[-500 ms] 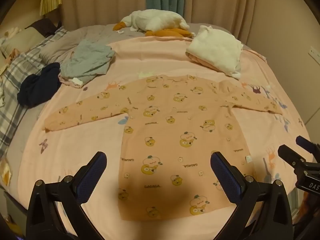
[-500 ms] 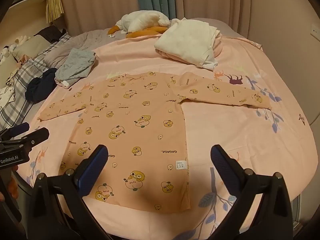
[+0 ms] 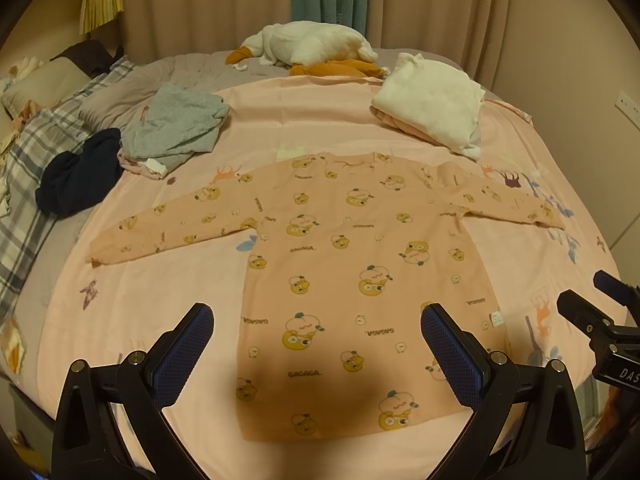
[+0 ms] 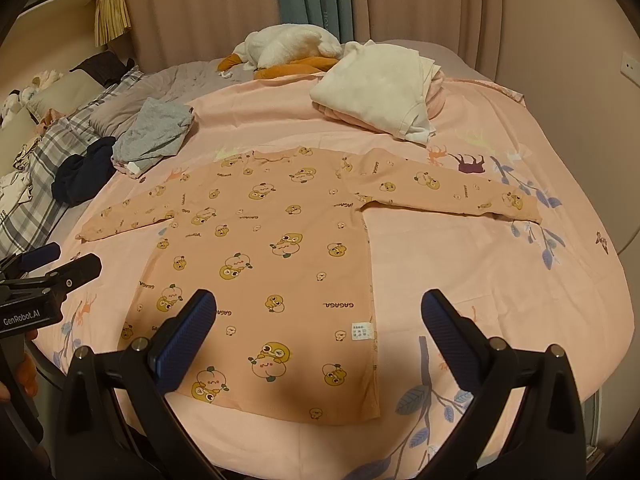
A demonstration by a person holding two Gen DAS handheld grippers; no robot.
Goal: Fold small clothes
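Fig. L→R, bed w/ pink sheet (image 3: 320,120). Far L: plaid blanket (image 3: 24,184), navy garment (image 3: 80,176) and grey garment (image 3: 176,128), both crumpled, well apart from the work area. Centre: peach long-sleeved top (image 3: 352,264) w/ cartoon print, lying flat, sleeves spread to either side, hem toward the cameras, care label (image 4: 362,331) exposed near the R side seam, so prob. inside out. Behind it: plush goose (image 3: 308,44); to the R, folded white garment (image 3: 432,108) on a pink one.

Left gripper (image 3: 316,352) hovers above the hem, fingers wide apart, nothing between them. Right gripper (image 4: 318,340) likewise hovers over the hem's R portion, fingers apart, empty.

Risks (judged): top and sheet are near-identical in colour and both thin, so a pinch at hem or sleeve could take sheet w/ fabric and drag the layout askew. Grabbing only the upper layer would let the back layer lag, giving a crooked fold. Sleeve tips lie far out to the sides; an uneven lift L vs R would skew the body. R cuff sits near the sheet's edge and could slide off.
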